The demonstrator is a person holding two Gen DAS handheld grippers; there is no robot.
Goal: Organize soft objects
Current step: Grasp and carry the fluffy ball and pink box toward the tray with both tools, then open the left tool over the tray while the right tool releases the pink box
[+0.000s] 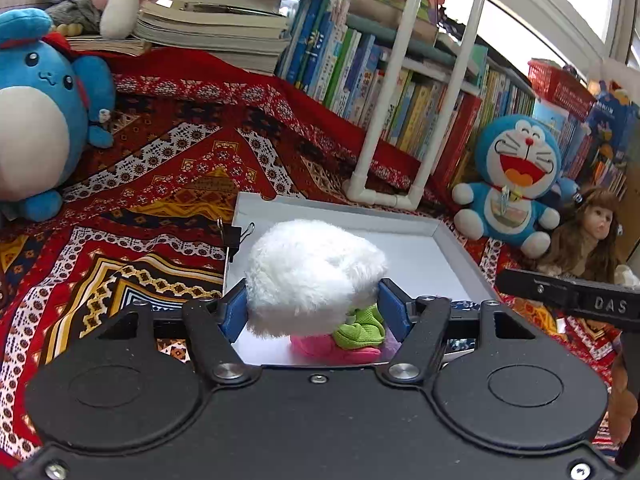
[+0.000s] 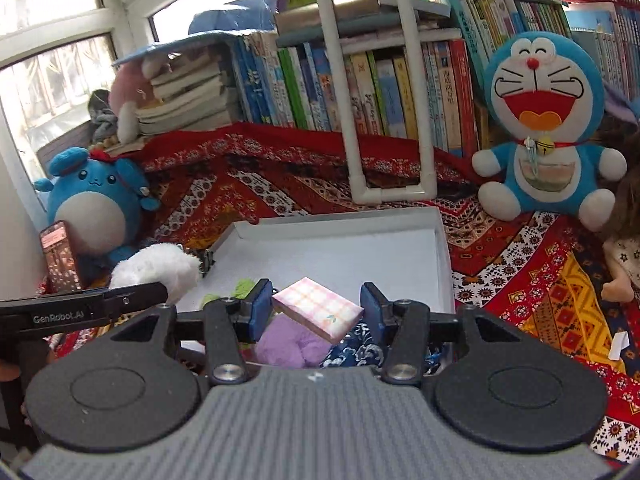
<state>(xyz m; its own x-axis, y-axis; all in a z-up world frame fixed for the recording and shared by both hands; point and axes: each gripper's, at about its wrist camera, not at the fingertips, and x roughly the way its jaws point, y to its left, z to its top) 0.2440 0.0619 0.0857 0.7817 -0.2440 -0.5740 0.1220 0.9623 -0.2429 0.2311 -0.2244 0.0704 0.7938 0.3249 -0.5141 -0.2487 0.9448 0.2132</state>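
My left gripper (image 1: 314, 312) is shut on a fluffy white soft toy (image 1: 312, 272) and holds it over the near left part of a shallow white box (image 1: 448, 240). Under it in the box lie a green cloth (image 1: 358, 326) and a pink cloth (image 1: 320, 348). In the right wrist view my right gripper (image 2: 316, 308) is open around a tilted pink plaid pad (image 2: 320, 308), which rests on a purple cloth (image 2: 286, 340) and a blue patterned cloth (image 2: 354, 350) at the box's (image 2: 442, 240) near edge. The white toy (image 2: 158, 266) shows at the left.
A patterned red cloth (image 1: 160, 160) covers the surface. A blue plush (image 1: 44, 112) sits left, a Doraemon plush (image 1: 516, 176) and a doll (image 1: 588, 232) right. A white pipe frame (image 1: 400, 120) and rows of books (image 1: 360, 72) stand behind. A phone (image 2: 60, 256) leans at far left.
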